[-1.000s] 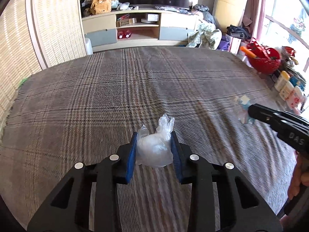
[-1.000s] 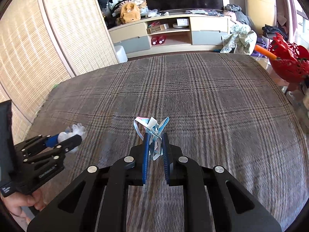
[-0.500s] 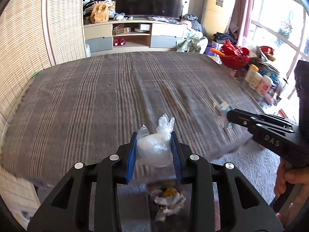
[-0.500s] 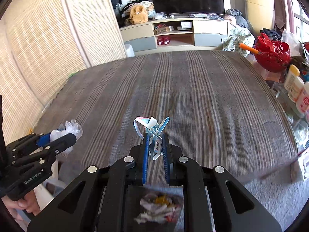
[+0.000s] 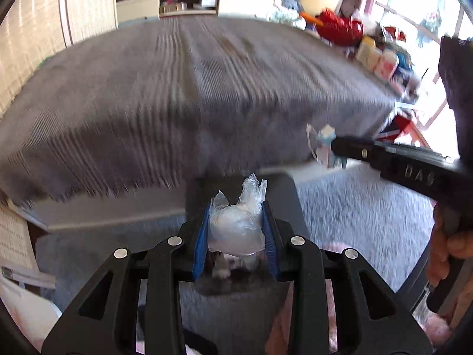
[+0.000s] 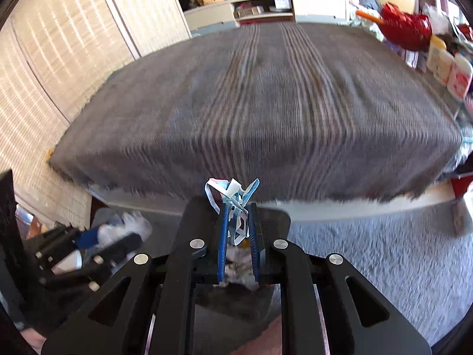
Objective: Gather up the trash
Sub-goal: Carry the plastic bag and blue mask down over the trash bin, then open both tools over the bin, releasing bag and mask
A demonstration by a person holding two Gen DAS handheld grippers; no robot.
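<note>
My left gripper [image 5: 236,224] is shut on a crumpled clear plastic bag [image 5: 236,227] and holds it over a dark trash bin [image 5: 283,189] on the carpet in front of the bed. My right gripper [image 6: 238,224] is shut on a crumpled blue and white face mask [image 6: 233,195], also above the bin [image 6: 195,213], where crumpled paper [image 6: 239,260] shows between the fingers. The right gripper and mask also show in the left wrist view [image 5: 325,145]. The left gripper with the bag shows blurred in the right wrist view [image 6: 118,233].
A bed with a grey plaid blanket [image 6: 266,103] fills the middle. Grey carpet [image 5: 354,207] lies in front of it. Woven screens [image 6: 59,59] stand at the left. Bottles [image 6: 449,68] and a red basket [image 6: 405,29] sit at the right.
Both grippers have pulled back from over the bed to beyond its front edge and tipped down. The trash bin has come into view under them. Both still hold their trash.
</note>
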